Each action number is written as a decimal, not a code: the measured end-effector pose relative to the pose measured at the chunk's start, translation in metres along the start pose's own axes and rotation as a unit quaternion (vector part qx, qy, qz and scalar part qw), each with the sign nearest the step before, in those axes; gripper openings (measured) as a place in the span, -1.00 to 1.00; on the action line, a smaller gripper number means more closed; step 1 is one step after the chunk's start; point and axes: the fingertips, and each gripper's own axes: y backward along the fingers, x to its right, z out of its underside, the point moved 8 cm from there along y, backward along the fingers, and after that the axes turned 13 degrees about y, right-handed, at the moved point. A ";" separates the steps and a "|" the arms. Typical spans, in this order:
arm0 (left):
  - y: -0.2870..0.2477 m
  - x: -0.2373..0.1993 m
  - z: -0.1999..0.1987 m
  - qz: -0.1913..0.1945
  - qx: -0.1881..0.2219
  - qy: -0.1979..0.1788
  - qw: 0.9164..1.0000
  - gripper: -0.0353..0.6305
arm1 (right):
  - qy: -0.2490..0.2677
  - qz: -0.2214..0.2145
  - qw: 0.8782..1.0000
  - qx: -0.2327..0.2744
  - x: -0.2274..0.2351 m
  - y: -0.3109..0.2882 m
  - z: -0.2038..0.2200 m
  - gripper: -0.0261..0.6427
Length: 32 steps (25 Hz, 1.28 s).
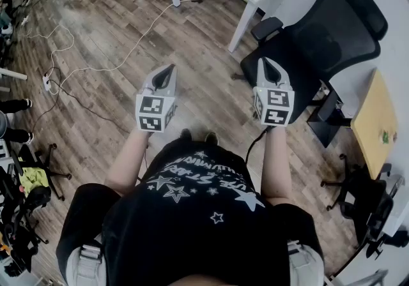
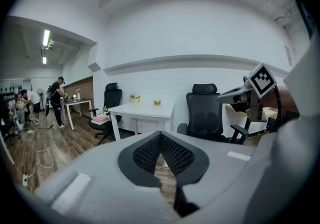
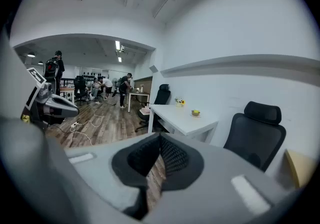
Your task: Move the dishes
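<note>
Black star-print T-shirt [image 1: 198, 214] fills the bottom of the head view, and both arms stick out in front of it, tilted a bit downward. Count so far: two grippers, one white table [image 2: 142, 110], one small yellowish bowl [image 2: 157, 102], one little flower pot [image 2: 133, 98], and two black office chairs, one at each end of that table [image 2: 111, 99] [image 2: 204, 113].

Left gripper [image 1: 167, 71] has its jaws pressed together with nothing between them, and the right gripper [image 1: 268, 64] is the same, tips meeting and empty. They're held side by side, well apart from each other.

As for the dishes, the bowl is the only one I can spot. It's on the white table, upright with the mouth up, toward the wall-side edge and near the right-hand end. It's round and tiny in both gripper views, so I can't give it a long axis. The flower pot sits along the same back edge, further left, clearly apart from the bowl. The front half of the tabletop looks bare.

For room, there's open wood floor [image 1: 192, 36] between the grippers and the table. White cables [image 1: 96, 67] trail across it on the left, and the nearer chair [image 1: 319, 36] sits just right of the right gripper. A small wooden table [image 1: 374, 122] is at the far right edge.
</note>
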 end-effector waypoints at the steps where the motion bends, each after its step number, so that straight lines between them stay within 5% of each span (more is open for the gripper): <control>1: 0.000 0.000 0.002 0.001 -0.003 -0.004 1.000 -0.86 | -0.003 -0.001 1.000 0.000 0.000 0.000 0.001 -0.91; 10: 0.000 -0.001 0.013 0.005 -0.013 -0.005 1.000 -0.86 | -0.020 -0.008 1.000 -0.013 -0.010 -0.002 0.007 -0.91; 21: 0.010 -0.059 0.011 -0.005 -0.003 0.020 1.000 -0.86 | -0.064 -0.021 0.998 -0.005 -0.039 -0.043 -0.008 -0.91; 23: 0.008 -0.067 0.011 -0.003 -0.003 0.021 1.000 -0.86 | -0.065 -0.022 0.998 -0.005 -0.043 -0.049 -0.011 -0.61; 27: -0.003 -0.073 0.009 -0.001 -0.008 0.028 1.000 -0.86 | -0.073 -0.024 0.997 -0.008 -0.039 -0.062 -0.011 -0.35; 32: -0.041 -0.081 0.009 -0.006 -0.026 0.022 0.999 -0.86 | -0.080 -0.027 0.996 -0.019 -0.021 -0.101 0.003 -0.33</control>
